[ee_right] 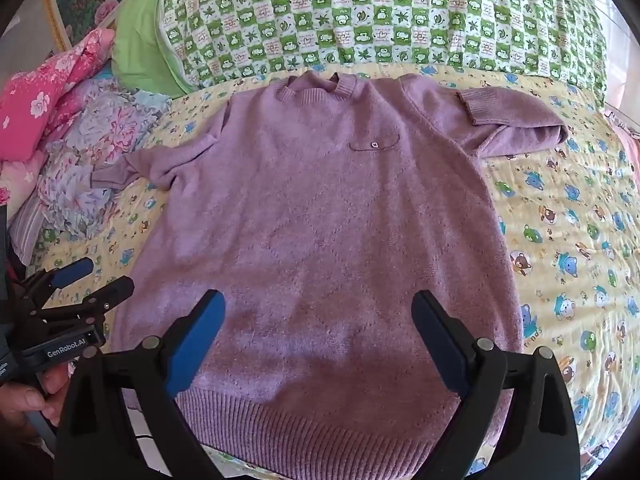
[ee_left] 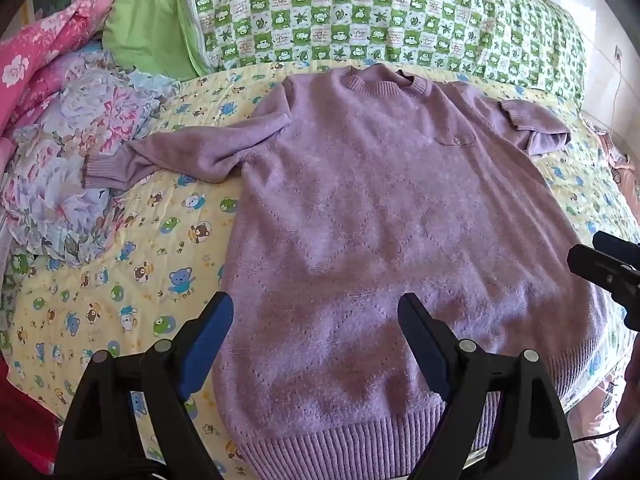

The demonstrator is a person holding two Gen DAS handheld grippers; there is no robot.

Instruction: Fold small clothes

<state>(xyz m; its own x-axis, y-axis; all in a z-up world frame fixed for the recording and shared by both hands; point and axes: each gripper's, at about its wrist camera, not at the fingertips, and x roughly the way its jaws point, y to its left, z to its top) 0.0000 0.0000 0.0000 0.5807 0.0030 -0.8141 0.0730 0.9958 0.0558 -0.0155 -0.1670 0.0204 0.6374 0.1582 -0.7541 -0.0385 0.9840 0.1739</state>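
Both grippers stand wide open and grasp nothing: our left gripper (ee_left: 316, 316) hovers over the near left part of the sweater (ee_left: 380, 208), our right gripper (ee_right: 320, 312) over its near middle. Whether the blue pads (ee_left: 208, 340) brush the knit we cannot tell; the jaws are spread and nothing lies between them.

Going from the largest thing down: the yellow cartoon quilt (ee_left: 132, 248) covers the bed, with the green checked pillow (ee_left: 380, 12) at the far edge and a heap of floral bedding (ee_left: 72, 168) at the far left. On the quilt the purple sweater lies front up and mostly flat, neck far, ribbed hem (ee_right: 304, 420) near. Its left sleeve (ee_left: 168, 156) stretches out to the left, the cuff touching the floral heap; its right sleeve (ee_right: 516, 120) is doubled back on itself at the far right. A small buttoned pocket flap (ee_right: 374, 145) sits on the chest.

We judge the folding not yet begun: the garment is spread and we are poised to start. The next move likely calls for pinching a sleeve or side edge and carrying it across the body, keeping the soft knit from bunching.
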